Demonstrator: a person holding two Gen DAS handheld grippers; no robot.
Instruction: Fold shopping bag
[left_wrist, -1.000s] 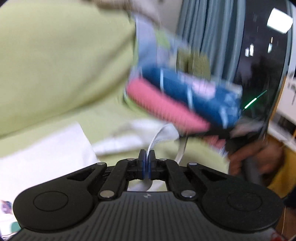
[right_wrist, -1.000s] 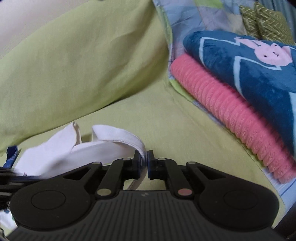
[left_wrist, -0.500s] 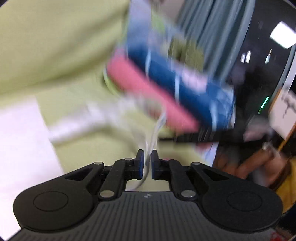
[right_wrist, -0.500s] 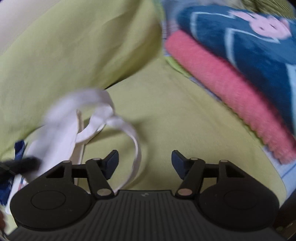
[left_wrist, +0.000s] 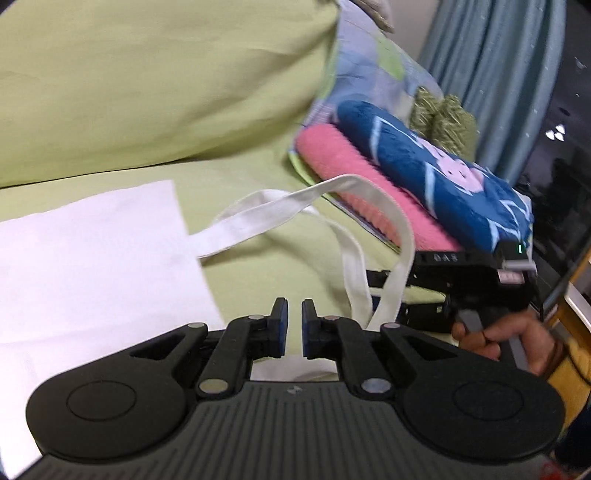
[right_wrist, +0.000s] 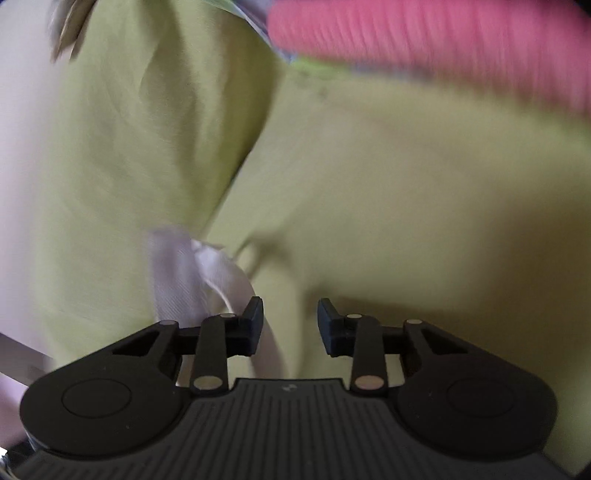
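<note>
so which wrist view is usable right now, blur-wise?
Left wrist view: mostly sharp, with slight smear; the white bag, its straps and the left gripper read clearly, and fisheye bends the curtain. Right wrist view: heavy motion blur; pink blanket streaked, strap soft, only the right gripper crisp.

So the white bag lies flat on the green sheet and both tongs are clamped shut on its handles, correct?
Not quite. The white bag does lie flat on the green sheet, but neither pair grips its handles. The left wrist view shows the left tongs slightly apart and empty; the right wrist view shows the right tongs open.
</note>
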